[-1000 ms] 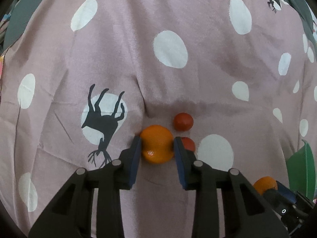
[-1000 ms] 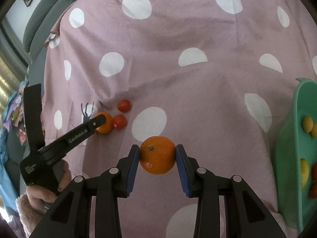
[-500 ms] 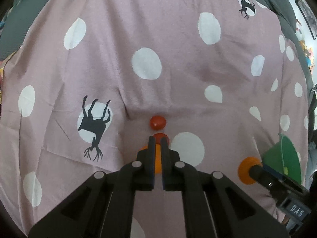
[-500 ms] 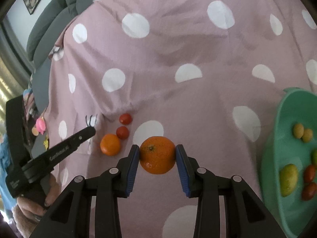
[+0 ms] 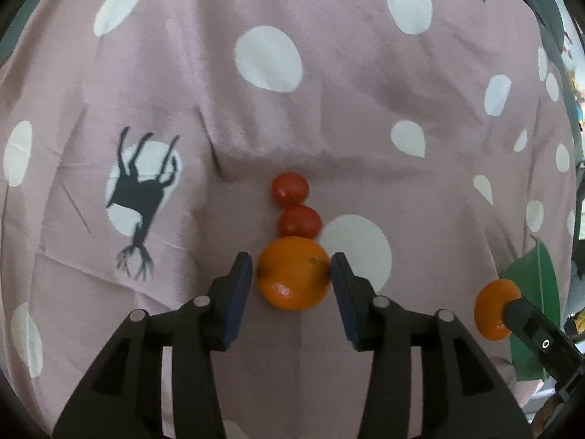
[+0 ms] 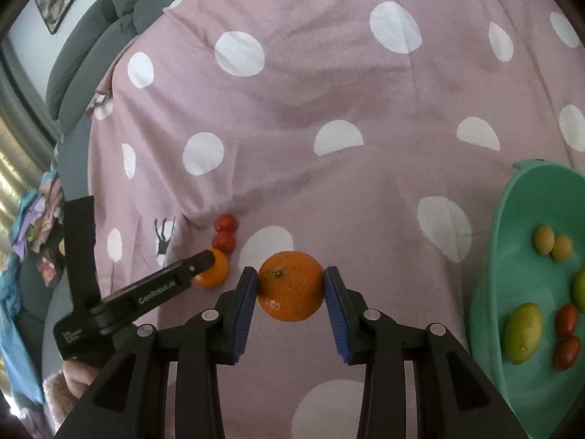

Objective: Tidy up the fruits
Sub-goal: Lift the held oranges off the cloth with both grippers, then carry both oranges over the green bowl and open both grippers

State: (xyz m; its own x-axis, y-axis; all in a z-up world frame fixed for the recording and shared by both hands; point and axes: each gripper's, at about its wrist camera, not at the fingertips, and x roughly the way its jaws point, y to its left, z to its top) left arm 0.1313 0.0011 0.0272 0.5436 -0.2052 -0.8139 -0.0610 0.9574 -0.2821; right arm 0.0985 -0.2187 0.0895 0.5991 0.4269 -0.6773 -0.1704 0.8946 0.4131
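The left hand-held gripper point(image 5: 291, 281) is seen with its jaws spread around a small orange point(image 5: 293, 273) that lies on the cloth; the right pad appears to touch the fruit, while a narrow gap is visible at the left pad, so the fruit is bracketed rather than clamped. Just beyond this orange, two red tomatoes point(image 5: 294, 205) are lined up one behind the other, the nearer one touching the orange. The surface is covered by a mauve polka-dot cloth point(image 5: 329, 91) printed with a black deer silhouette point(image 5: 140, 190).

The right hand-held gripper point(image 6: 291, 285) is closed on a larger orange point(image 6: 290, 286), which is pinched between both blue pads and held above the cloth, stem end facing the camera. To its right, a green bowl point(image 6: 490, 274) is seen resting on the cloth; a yellow-green fruit point(image 6: 523, 332), two small yellow fruits point(image 6: 552, 244) and two red tomatoes are contained in it. A grey sofa point(image 6: 91, 36) is visible behind the cloth at the upper left.
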